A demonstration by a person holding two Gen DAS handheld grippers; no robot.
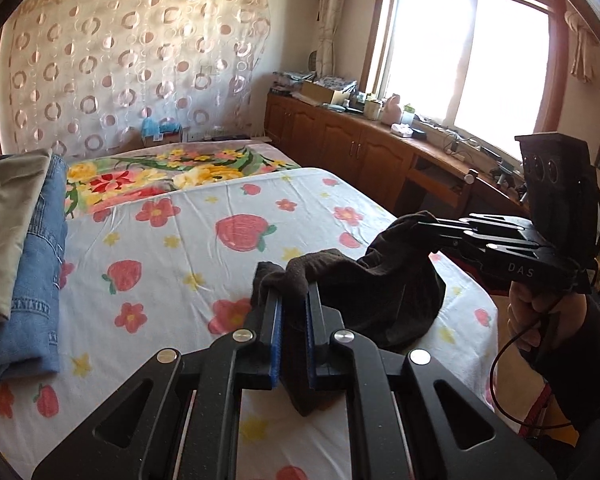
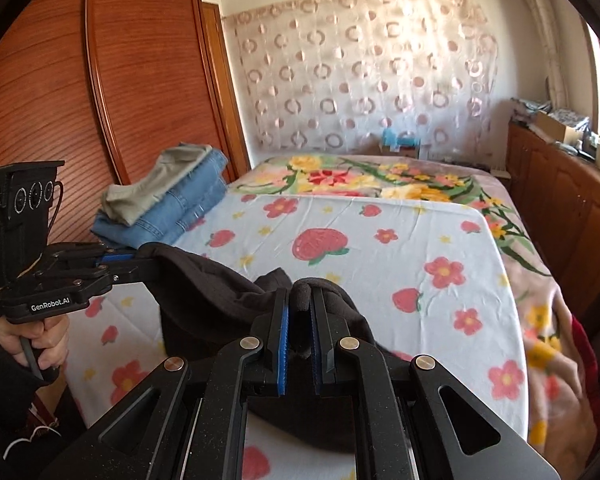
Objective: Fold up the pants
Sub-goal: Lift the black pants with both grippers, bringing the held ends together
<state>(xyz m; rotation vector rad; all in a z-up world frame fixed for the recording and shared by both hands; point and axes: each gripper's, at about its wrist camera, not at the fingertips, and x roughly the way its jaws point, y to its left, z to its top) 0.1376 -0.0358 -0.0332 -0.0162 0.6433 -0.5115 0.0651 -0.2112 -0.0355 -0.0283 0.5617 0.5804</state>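
Strawberry-print bed sheet point(image 1: 172, 248) carries dark pants point(image 1: 396, 280), bunched, part lifted. Left gripper point(image 1: 294, 300) & right gripper point(image 2: 299, 312) both clamp its cloth — folding barely begun, no flat fold yet.

Left gripper point(image 1: 294, 294): jaws nearly closed, clamped on a bunch of dark pants point(image 1: 380, 280); blue pads point(image 1: 278, 336) press the cloth; points forward and somewhat down.
Right gripper point(image 2: 300, 300): jaws nearly closed on another bunch of the pants; points forward and somewhat down, level with the left one and to its right.
Left hand point(image 2: 36, 340): fist round the pistol handle, dark sleeve at the wrist.
Right hand point(image 1: 528, 312): fist round its handle, dark sleeve.
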